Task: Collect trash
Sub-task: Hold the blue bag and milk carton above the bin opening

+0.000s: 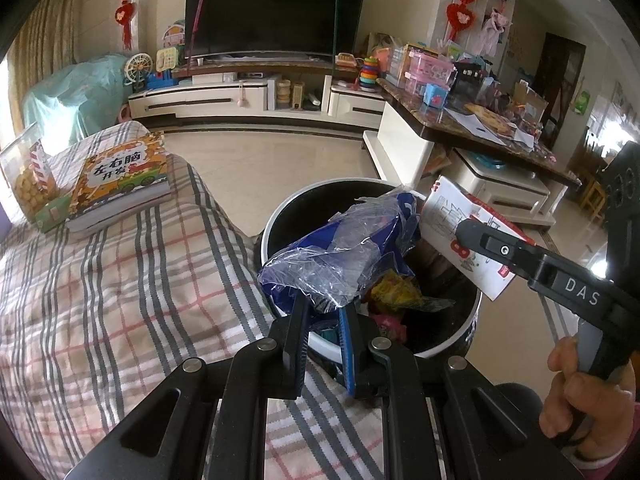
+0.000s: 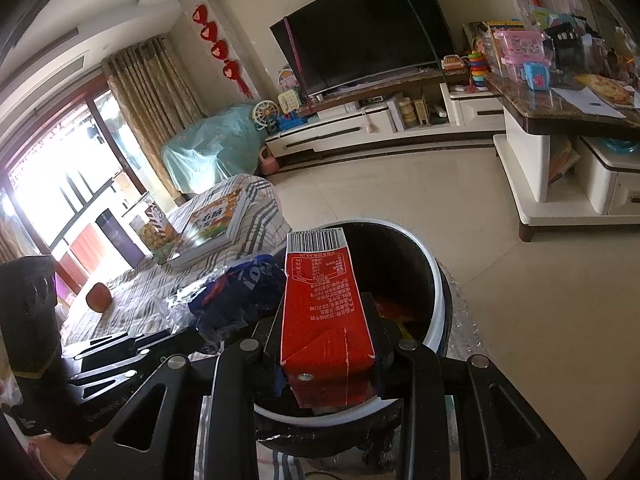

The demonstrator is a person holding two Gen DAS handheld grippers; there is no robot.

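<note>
Both loads hang over the part-filled bin (image 1: 460,340), unreleased: left gripper (image 1: 322,320) fingers pinch the blue wrapper (image 1: 336,256), right gripper (image 2: 326,336) fingers clamp the red carton (image 2: 324,312) at its three o'clock.

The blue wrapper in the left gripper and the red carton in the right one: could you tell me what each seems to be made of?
The blue wrapper looks like thin, glossy plastic film: it is crumpled, partly see-through, and catches bright glints. The red carton looks like coated paperboard with a smooth, slightly shiny printed finish: flat panels, sharp folded edges, a barcode and a creased gable end. Any inner lining cannot be seen.
</note>
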